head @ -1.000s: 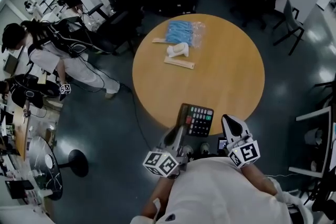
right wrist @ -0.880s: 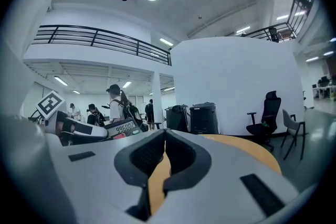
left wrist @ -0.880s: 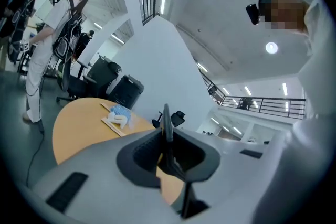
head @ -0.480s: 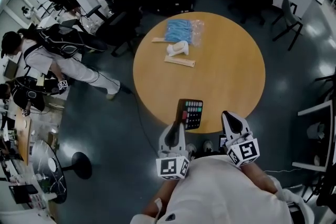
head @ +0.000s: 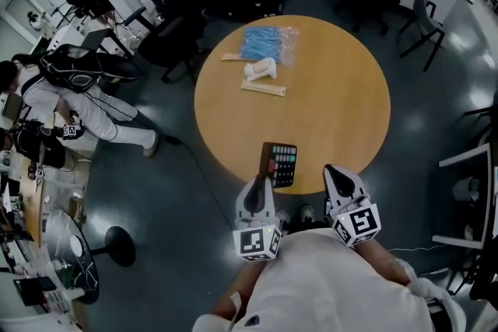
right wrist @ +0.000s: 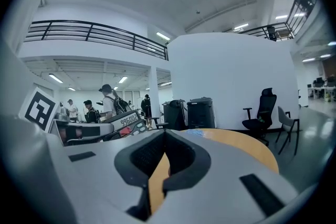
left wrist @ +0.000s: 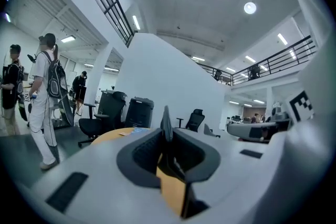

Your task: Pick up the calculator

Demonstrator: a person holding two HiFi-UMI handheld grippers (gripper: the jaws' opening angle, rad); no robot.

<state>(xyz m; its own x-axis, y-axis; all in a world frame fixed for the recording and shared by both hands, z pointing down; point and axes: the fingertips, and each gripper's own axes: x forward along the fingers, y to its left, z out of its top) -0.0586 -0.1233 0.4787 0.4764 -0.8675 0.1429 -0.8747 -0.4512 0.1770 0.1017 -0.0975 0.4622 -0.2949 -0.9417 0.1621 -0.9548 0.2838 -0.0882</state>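
One narrow grip carries the whole load: the left gripper has its jaws clamped on the near end of the calculator, which appears to be held just above the near rim of the table. The unsupported far end could lever the calculator loose. The right gripper has its jaws closed on nothing. The calculator stands on edge, long axis near to far, keys facing right.
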